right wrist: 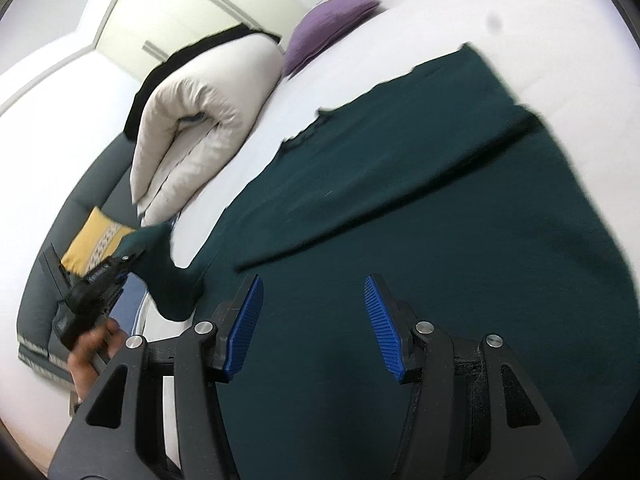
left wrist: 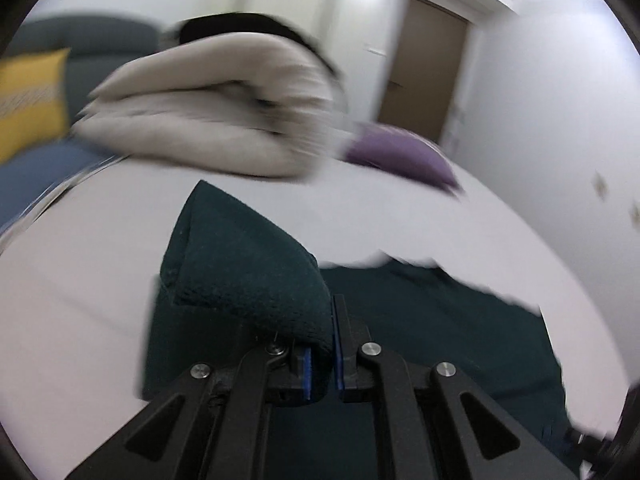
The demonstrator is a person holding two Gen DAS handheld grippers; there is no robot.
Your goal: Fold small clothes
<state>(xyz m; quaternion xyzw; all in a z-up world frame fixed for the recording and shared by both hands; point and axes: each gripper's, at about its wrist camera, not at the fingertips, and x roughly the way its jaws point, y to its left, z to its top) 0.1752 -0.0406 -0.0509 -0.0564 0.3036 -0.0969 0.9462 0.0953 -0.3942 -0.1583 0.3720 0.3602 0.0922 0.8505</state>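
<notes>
Left fingers (left wrist: 322, 354) pinch green garment (right wrist: 440, 200); right fingers (right wrist: 314, 326) spread; no legible writing.

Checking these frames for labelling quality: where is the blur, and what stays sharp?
Left wrist view: folded duvet and purple cushion smeared; left gripper and its pinched dark green garment sharp. Right wrist view: milder blur on garment edges; open right gripper crisp.

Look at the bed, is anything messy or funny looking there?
Nothing looks spilled or broken. The dark green garment lies mostly flat on the white bed, but one corner is pinched up by the left tool, so it bunches there. The right tool hangs open above the cloth. That fits folding in progress.
</notes>
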